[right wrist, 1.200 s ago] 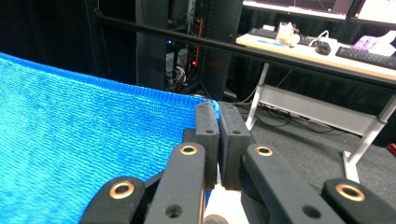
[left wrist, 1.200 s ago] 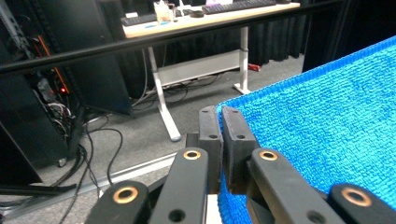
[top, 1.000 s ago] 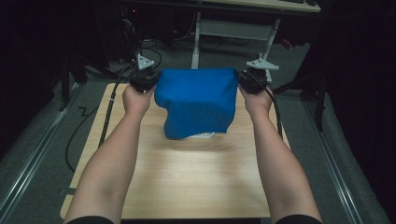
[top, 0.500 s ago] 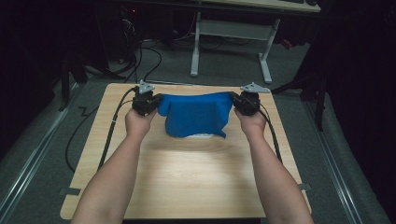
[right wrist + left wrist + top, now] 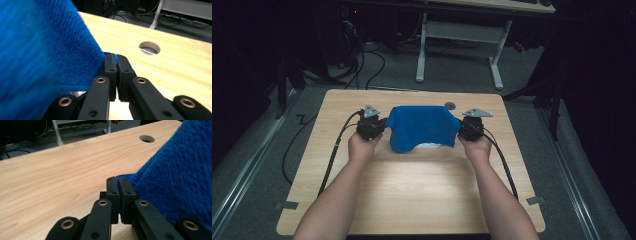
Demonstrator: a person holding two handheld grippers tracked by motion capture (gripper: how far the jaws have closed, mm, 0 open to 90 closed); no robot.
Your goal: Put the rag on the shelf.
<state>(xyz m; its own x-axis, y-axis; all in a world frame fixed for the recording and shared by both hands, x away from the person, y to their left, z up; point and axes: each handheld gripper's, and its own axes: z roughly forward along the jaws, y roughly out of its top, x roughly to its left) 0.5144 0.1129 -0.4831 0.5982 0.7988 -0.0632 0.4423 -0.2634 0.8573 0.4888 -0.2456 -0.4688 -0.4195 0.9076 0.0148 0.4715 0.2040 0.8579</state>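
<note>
A blue towel (image 5: 422, 127) hangs stretched between my two grippers over the far half of the wooden table (image 5: 412, 185), its lower part resting on the wood. My left gripper (image 5: 384, 124) is shut on the towel's left corner; in the left gripper view the jaws (image 5: 117, 185) pinch the blue cloth (image 5: 180, 175) close together. My right gripper (image 5: 460, 125) is shut on the right corner, and the right gripper view has the towel (image 5: 42, 50) spreading left from the closed jaws (image 5: 113, 61). Something white (image 5: 429, 145) peeks out under the towel's lower edge.
A round cable hole (image 5: 450, 105) lies in the table just behind the towel. Black cables (image 5: 334, 150) trail from both grippers over the wood. A white desk frame (image 5: 422, 45) and floor cables stand beyond the far edge.
Both hands have come down and toward me with the towel. The towel, held high and hanging long a second ago, now sits low with its bottom gathered on the table.
</note>
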